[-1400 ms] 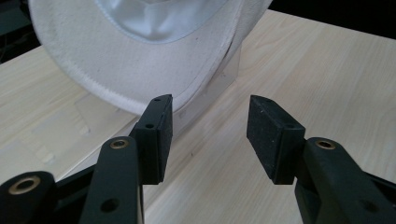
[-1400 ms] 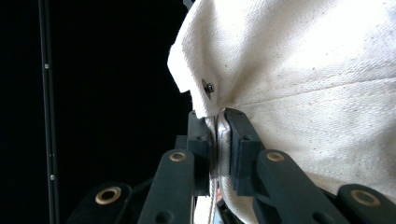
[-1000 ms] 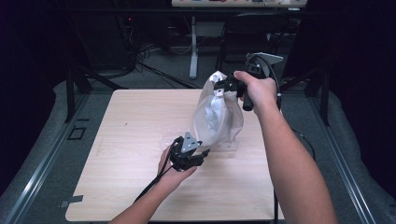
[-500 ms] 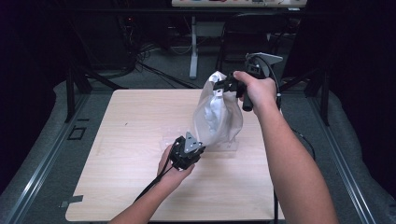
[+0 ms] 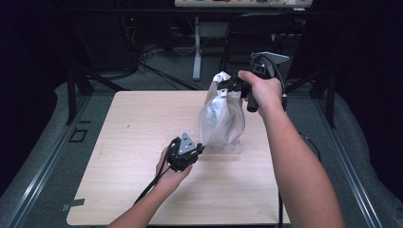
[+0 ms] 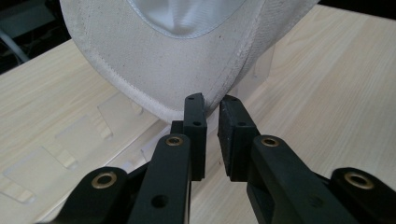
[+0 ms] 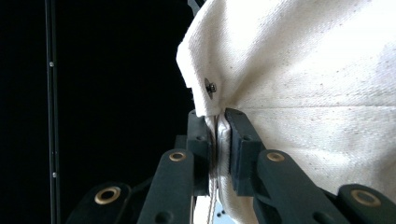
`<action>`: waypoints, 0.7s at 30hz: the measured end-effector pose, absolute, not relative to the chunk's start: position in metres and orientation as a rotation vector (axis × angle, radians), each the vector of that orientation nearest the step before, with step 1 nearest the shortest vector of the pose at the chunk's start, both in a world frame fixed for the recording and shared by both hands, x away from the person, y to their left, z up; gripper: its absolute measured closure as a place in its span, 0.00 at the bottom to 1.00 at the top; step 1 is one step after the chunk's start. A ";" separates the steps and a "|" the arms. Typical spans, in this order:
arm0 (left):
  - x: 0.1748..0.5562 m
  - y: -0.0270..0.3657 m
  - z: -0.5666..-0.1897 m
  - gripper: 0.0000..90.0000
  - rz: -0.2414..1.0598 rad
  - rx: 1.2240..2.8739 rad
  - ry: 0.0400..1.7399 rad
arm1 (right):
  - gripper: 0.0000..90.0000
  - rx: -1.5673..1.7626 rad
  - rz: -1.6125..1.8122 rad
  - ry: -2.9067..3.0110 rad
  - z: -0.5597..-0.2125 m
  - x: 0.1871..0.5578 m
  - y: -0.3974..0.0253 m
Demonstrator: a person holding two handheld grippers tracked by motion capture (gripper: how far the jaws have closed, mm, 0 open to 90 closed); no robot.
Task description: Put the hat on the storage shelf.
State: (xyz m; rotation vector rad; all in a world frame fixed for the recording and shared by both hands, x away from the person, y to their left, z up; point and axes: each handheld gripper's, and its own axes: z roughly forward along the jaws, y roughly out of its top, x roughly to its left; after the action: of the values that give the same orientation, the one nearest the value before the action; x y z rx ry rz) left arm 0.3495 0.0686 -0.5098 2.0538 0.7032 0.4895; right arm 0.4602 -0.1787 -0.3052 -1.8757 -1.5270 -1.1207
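right gripper (image 7: 217, 128) clamped on the top corner of the cloth bag (image 5: 221, 118), by its snap | left gripper (image 6: 211, 105) jaws a narrow gap apart, right at the bag's bottom seam | bag hangs over the table (image 5: 123, 137) | looks light and floppy, so grab hems, not the middle

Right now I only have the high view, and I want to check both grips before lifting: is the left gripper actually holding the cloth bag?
Observer: No. The left gripper has its fingers slightly apart, tips at the bottom seam of the cloth bag, with no cloth between them.
Operator: And the right one?
Observer: The right gripper is shut on a fold of cloth just below a small metal snap.
Operator: What's under the bag?
Observer: A clear plastic stand on the wooden table; the bag's bottom hangs close over it.
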 end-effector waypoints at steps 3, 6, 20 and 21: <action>0.353 0.073 -0.510 0.92 0.446 2.036 0.708 | 0.90 -1.876 -1.126 -1.522 -0.305 0.460 -0.178; 0.354 0.076 -0.509 0.92 0.432 2.030 0.690 | 0.90 -1.881 -1.126 -1.526 -0.305 0.461 -0.177; 0.361 0.091 -0.518 0.93 0.299 1.970 0.726 | 0.90 -1.850 -1.119 -1.529 -0.312 0.466 -0.164; 0.361 0.092 -0.519 0.93 0.292 1.963 0.730 | 0.90 -1.847 -1.120 -1.532 -0.313 0.466 -0.162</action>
State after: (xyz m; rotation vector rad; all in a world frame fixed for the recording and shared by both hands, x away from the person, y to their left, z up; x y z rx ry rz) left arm 0.3613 0.0919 -0.5193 1.9627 0.7302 0.2916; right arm 0.4658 -0.1618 -0.3128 -1.8471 -1.5320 -1.1198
